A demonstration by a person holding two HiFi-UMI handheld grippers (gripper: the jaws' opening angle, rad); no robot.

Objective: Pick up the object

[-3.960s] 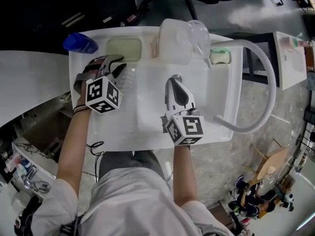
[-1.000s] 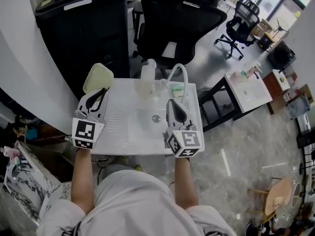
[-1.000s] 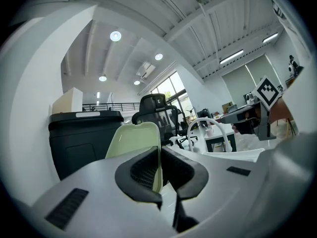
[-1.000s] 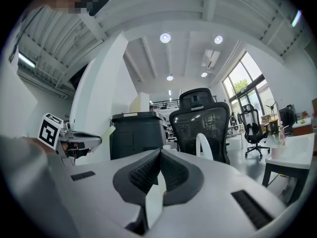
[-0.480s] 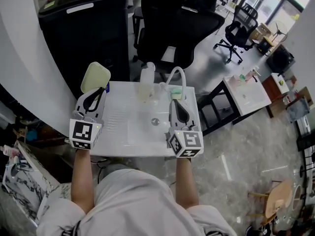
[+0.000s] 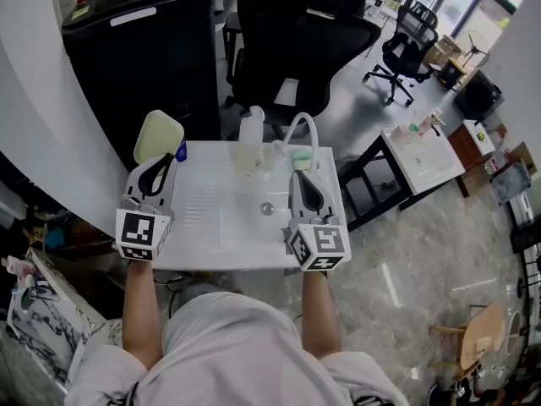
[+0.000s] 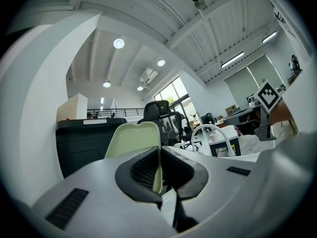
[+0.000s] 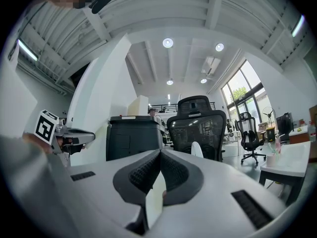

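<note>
My left gripper [image 7: 159, 150] is closed down on the pale green dish [image 7: 132, 140], the ribbed pads pinching its lower right edge with only the thickness of the dish between them. The dish stands upright out of the jaws, its hollow face turned toward me, filling the middle of the left gripper view in front of the black cabinet [image 6: 144, 49]. In the head view it sits at the upper left, just past my left gripper's tips, over the back left corner of the white sink unit [image 6: 211, 231].

My right gripper [image 8: 159, 152] has its jaws brought together at the tips, with nothing between them. It hangs over the right side of the sink unit, lower right of centre in the head view, pointing toward the back edge.

Between the two grippers lies the ribbed drainer surface and the small round drain [image 6: 266, 209]. At the back of the unit, upper centre, stand a clear bottle [image 6: 248, 138] and a white arched hose [image 6: 303, 129]. Beyond them, at the top of the frame, is a black office chair [image 6: 304, 41] on a grey floor
</note>
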